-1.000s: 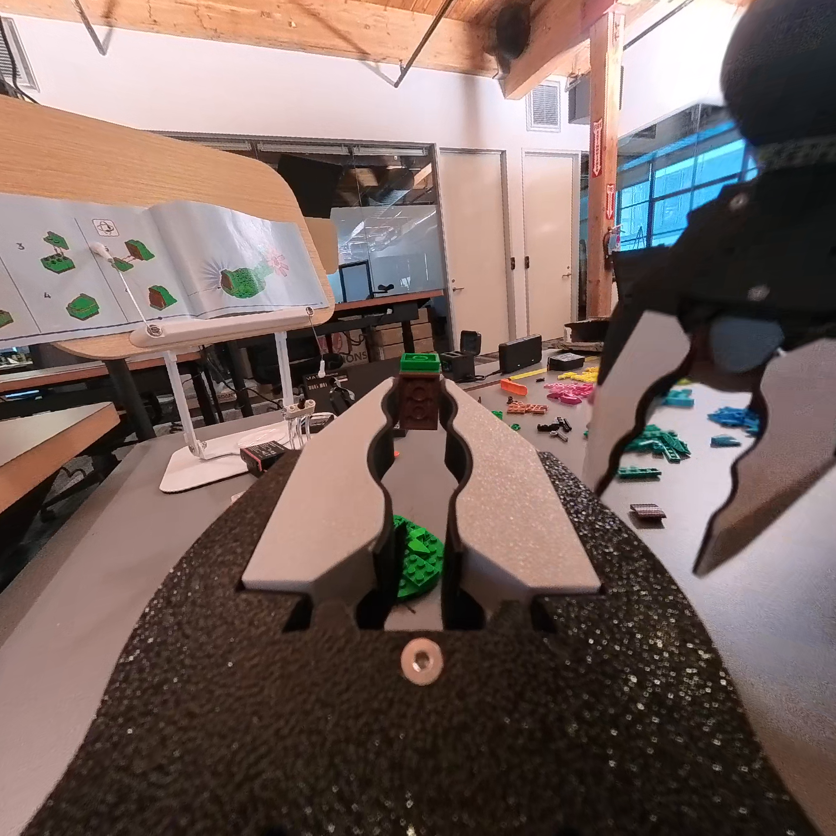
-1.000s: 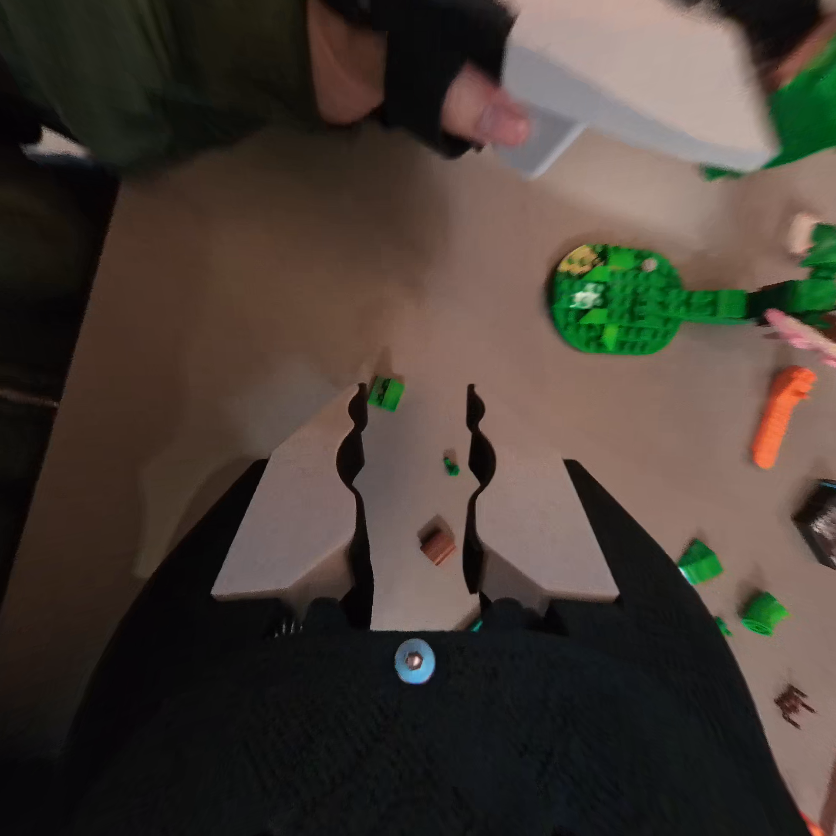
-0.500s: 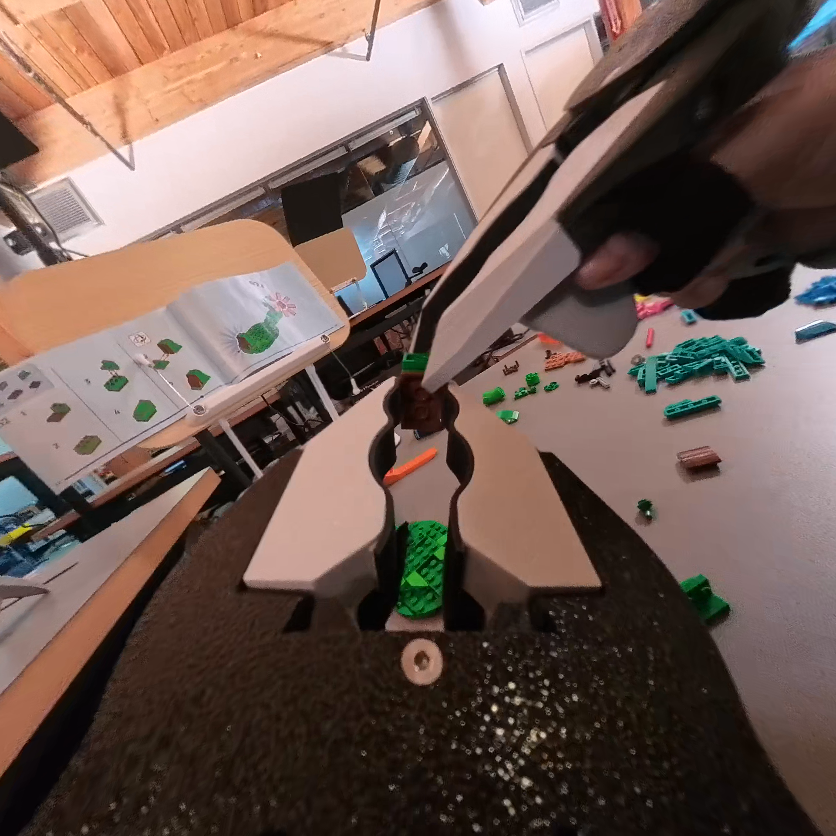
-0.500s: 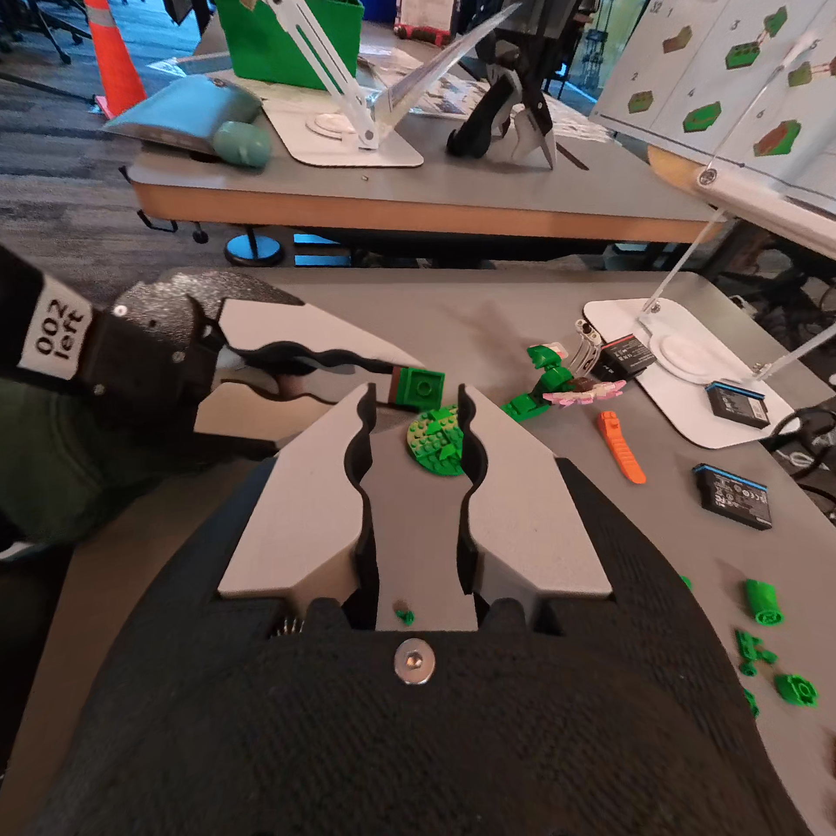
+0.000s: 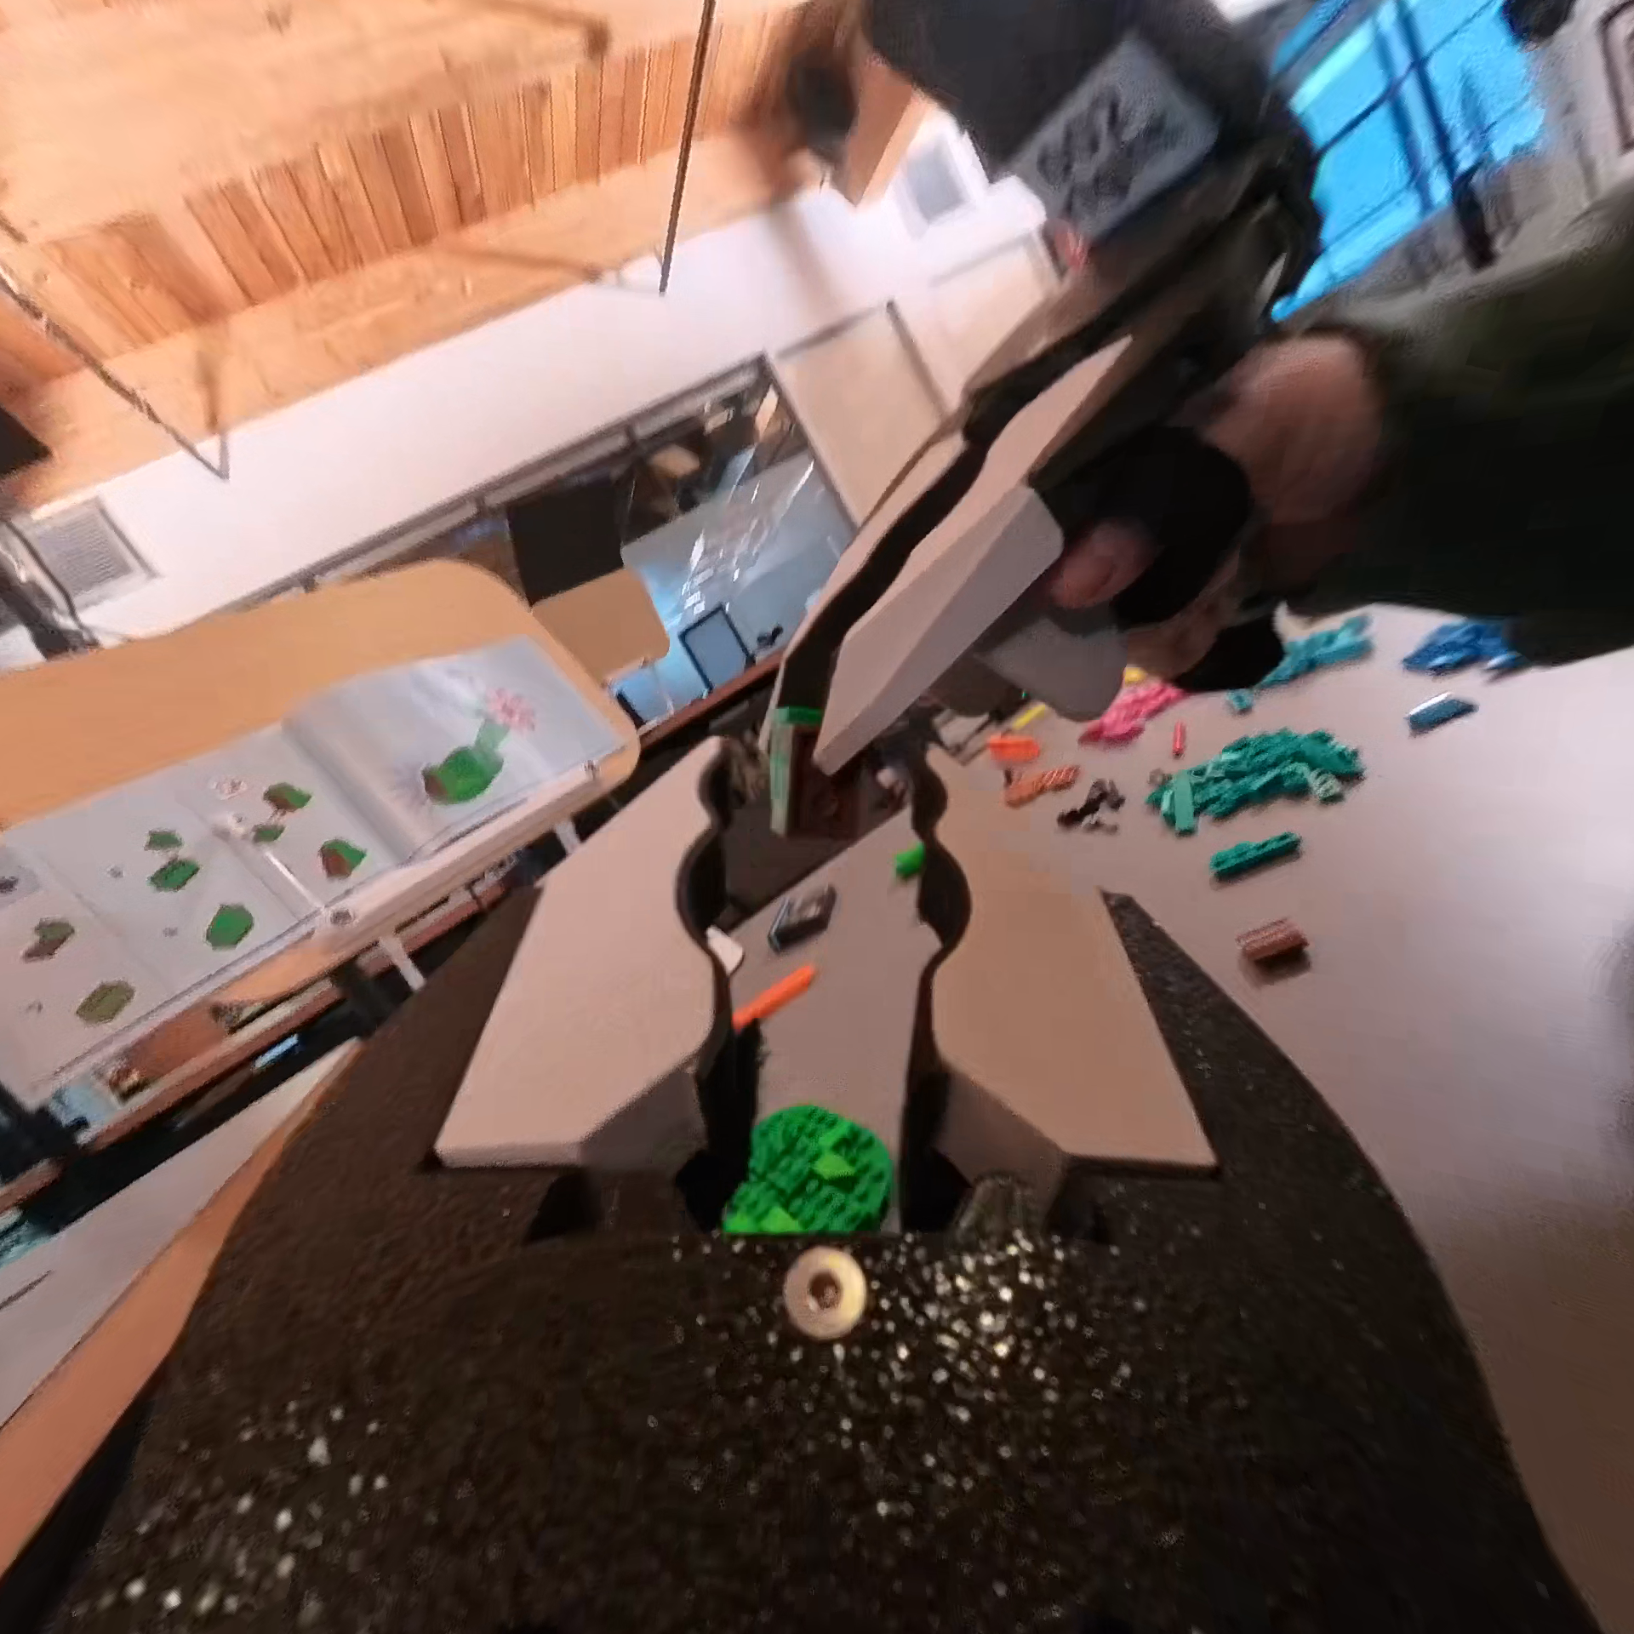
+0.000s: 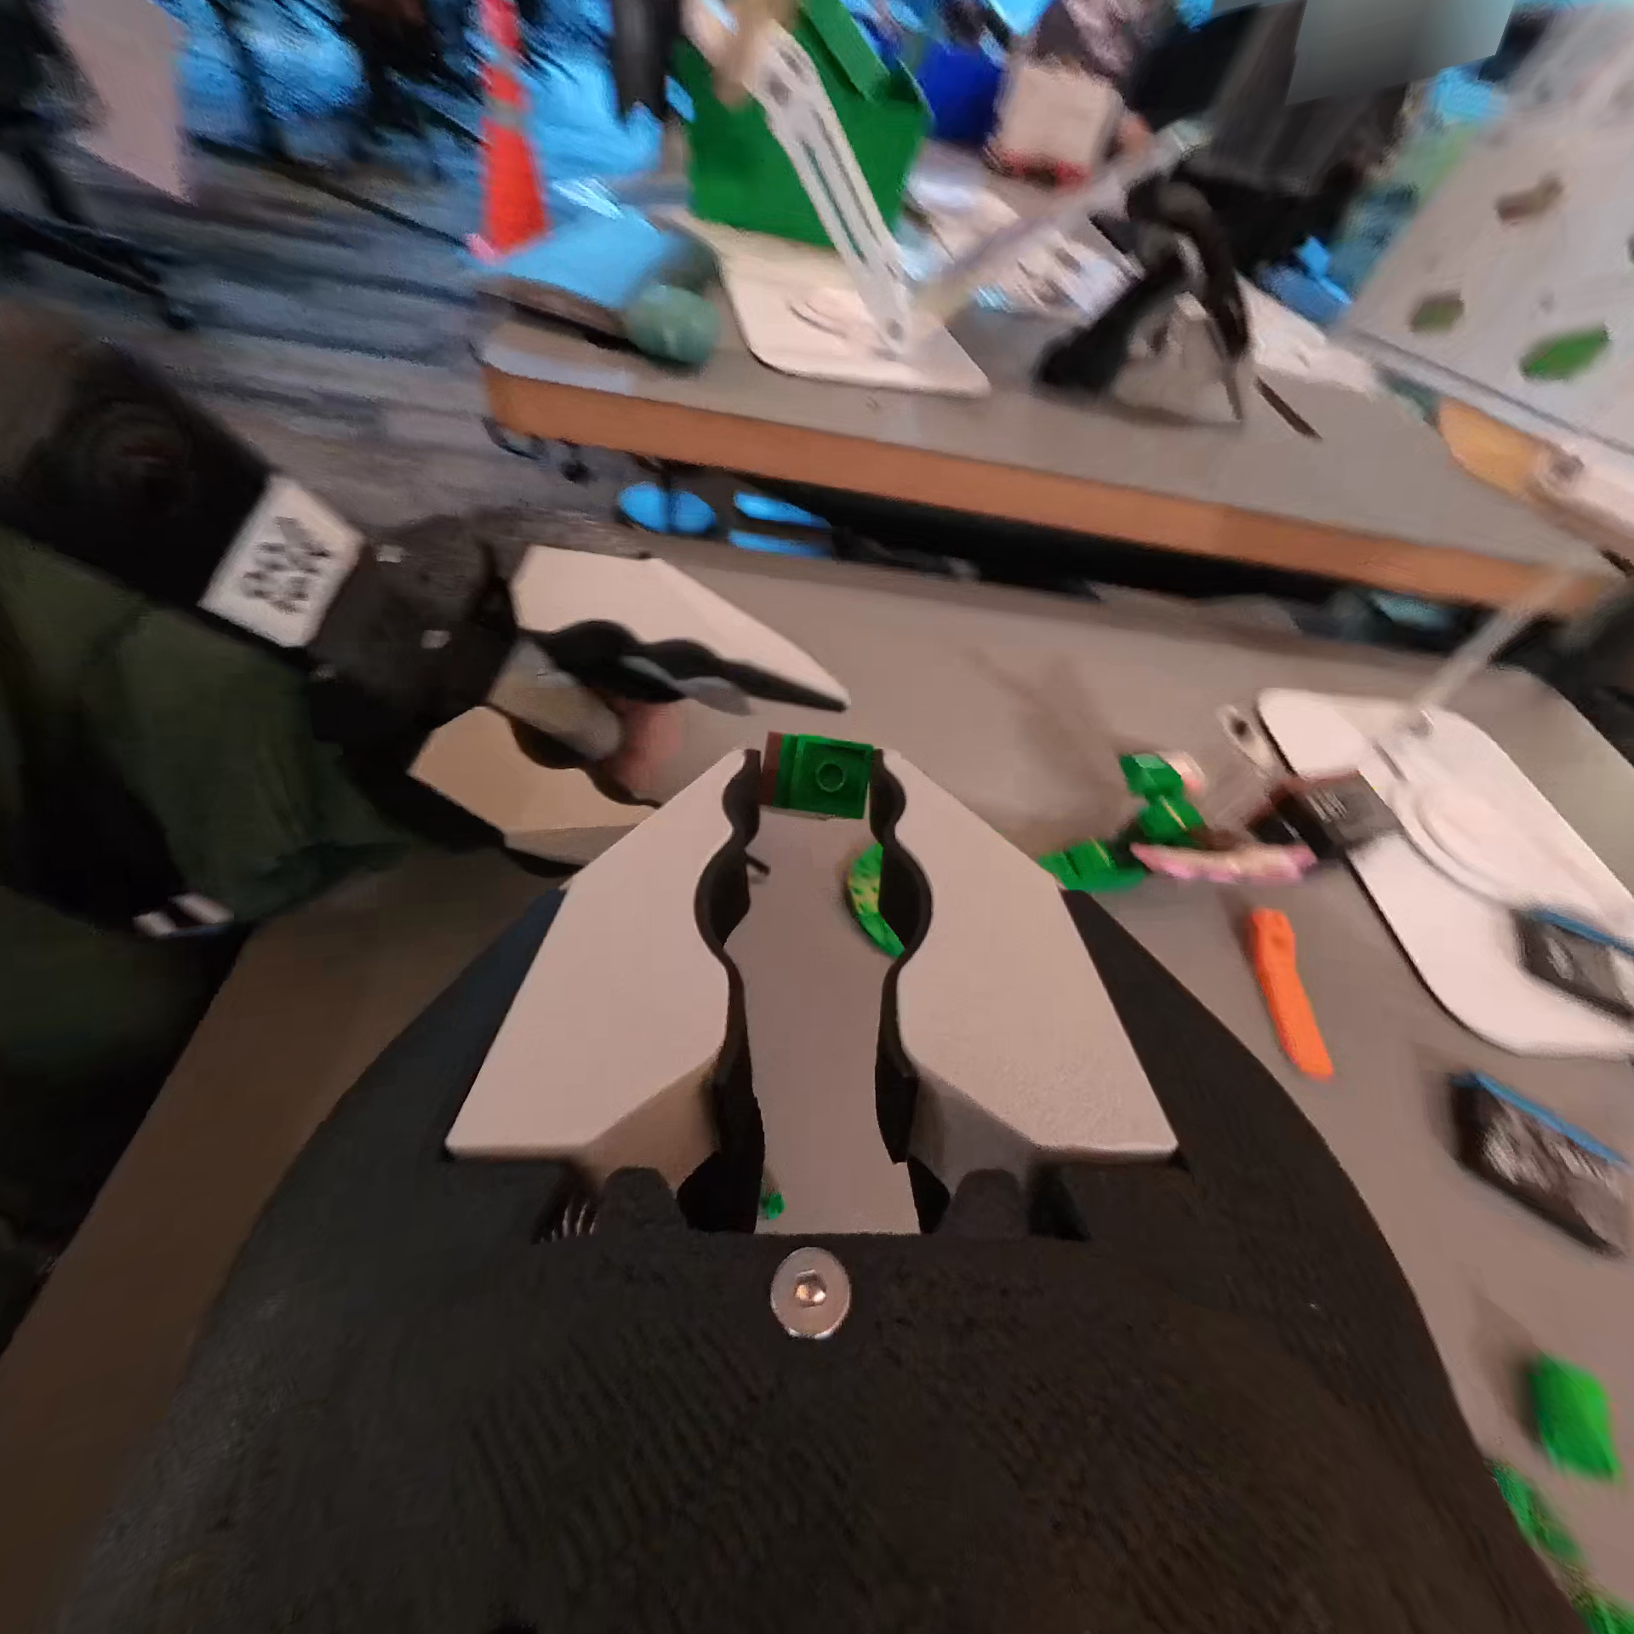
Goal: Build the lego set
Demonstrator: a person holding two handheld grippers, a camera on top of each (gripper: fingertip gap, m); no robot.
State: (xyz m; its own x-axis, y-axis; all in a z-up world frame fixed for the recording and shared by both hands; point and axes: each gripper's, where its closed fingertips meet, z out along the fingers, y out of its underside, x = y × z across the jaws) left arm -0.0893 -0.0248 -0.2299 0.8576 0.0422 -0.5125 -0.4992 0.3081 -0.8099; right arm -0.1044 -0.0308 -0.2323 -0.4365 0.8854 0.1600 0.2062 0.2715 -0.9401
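While a small green-and-brown brick stack (image 6: 818,778) is pinched at the tips of the right gripper (image 6: 815,782), the left gripper (image 5: 818,796) is seen released.

Within the right wrist view the stack is clamped between narrowly parted jaws, green top facing the camera, above the grey bench (image 6: 1017,672). From the left wrist view the same stack (image 5: 809,787) is seen lodged in the right gripper's jaws (image 5: 800,778), between the spread left jaws; contact with them cannot be told. A round green plate (image 5: 809,1172) is seen lying on the bench below, with an orange piece (image 5: 774,995) near it.
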